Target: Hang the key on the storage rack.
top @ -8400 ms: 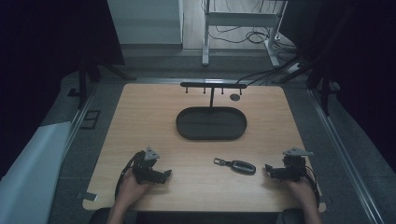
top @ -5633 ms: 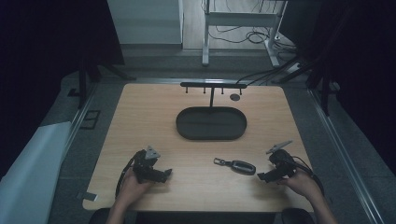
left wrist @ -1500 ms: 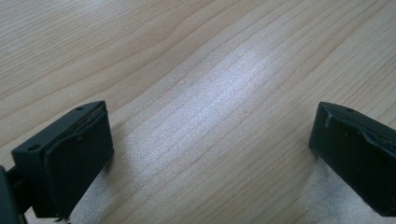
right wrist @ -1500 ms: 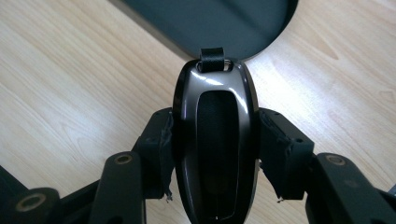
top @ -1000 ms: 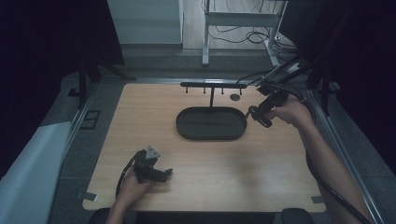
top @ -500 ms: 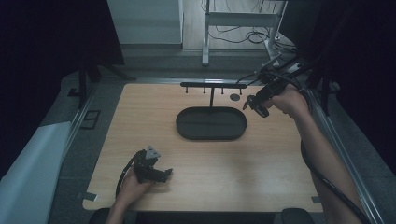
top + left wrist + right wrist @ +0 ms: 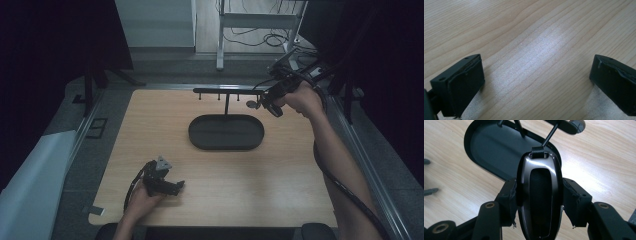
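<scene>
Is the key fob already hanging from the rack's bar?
No, the right claw is clamped on the key fob, whose strap loop sits short of the bar above the tray.

The high view is dim and soft, and the dark surroundings swallow detail beyond the pale wooden table (image 7: pixel 150 130). The left gripper view is brighter: a whitish patch of glare lies on the wood grain, and the near black jaws look slightly blurred. In the right gripper view, highlights curve along the glossy dark oval key fob (image 7: pixel 539 195), which is sharp while the frame edges soften.
</scene>
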